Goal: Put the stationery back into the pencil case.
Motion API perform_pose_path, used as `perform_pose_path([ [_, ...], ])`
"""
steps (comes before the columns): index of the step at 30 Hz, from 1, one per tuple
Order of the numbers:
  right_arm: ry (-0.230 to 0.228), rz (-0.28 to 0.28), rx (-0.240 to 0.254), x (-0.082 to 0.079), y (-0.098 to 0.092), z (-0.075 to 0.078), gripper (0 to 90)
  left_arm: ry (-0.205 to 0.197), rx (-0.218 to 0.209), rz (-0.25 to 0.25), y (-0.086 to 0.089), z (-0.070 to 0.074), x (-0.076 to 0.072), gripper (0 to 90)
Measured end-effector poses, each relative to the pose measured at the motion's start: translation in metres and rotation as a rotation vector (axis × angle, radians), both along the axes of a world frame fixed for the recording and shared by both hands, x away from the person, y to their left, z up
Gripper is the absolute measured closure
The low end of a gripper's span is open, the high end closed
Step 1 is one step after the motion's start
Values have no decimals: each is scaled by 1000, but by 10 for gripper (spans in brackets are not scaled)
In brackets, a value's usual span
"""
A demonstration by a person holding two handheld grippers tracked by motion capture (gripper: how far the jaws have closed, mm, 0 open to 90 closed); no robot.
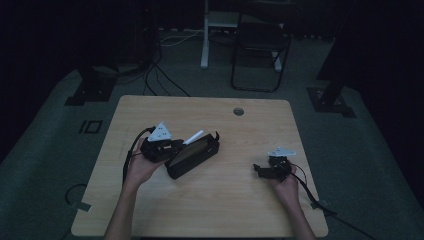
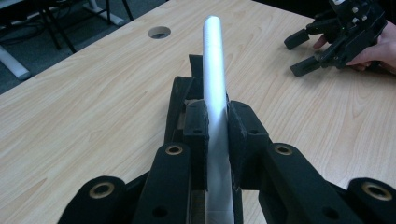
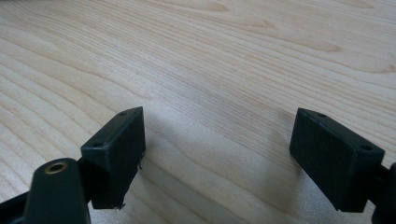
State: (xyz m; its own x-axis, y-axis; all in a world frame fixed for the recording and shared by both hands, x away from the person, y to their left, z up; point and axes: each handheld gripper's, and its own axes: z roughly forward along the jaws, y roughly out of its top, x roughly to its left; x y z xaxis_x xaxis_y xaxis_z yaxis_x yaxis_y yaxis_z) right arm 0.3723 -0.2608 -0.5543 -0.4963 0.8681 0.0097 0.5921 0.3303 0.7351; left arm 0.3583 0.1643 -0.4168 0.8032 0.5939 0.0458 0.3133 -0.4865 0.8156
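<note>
In the high view, the left gripper (image 1: 181, 145) holds a white tube (image 1: 193, 137) just above the open black case (image 1: 193, 156), which lies near the middle of the wooden table (image 1: 210, 205); the right gripper (image 1: 261, 169) rests well to the right of the case. In the left gripper view, its 2 jaws are clamped tight on the tube (image 2: 215, 88), with the case (image 2: 180, 100) directly beneath. In the right gripper view, the 2 jaws stand wide apart over bare table (image 3: 210, 56), holding nothing.
</note>
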Motion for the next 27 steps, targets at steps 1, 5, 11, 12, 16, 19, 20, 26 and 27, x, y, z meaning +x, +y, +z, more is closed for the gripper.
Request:
perform_pose_path([
  [1,0,0,0,0,0,0,184,0,4,1,0,0,0,788],
  [5,0,0,-1,0,0,0,184,2,13,1,-2,-2,2,788],
  [11,0,0,-1,0,0,0,184,5,15,-4,-3,-4,4,788],
  [12,0,0,-1,0,0,0,184,5,15,-5,-3,-4,4,788],
  [16,0,1,-1,0,0,0,184,10,18,-5,-4,-6,5,788],
  [19,0,1,-1,0,0,0,184,14,22,-3,-5,-7,7,788],
  [20,0,1,-2,0,0,0,184,16,23,-4,-5,-8,7,788],
  [26,0,1,-1,0,0,0,184,24,35,-5,-7,-10,10,788],
  [27,0,0,-1,0,0,0,184,27,35,-5,-7,-11,10,788],
])
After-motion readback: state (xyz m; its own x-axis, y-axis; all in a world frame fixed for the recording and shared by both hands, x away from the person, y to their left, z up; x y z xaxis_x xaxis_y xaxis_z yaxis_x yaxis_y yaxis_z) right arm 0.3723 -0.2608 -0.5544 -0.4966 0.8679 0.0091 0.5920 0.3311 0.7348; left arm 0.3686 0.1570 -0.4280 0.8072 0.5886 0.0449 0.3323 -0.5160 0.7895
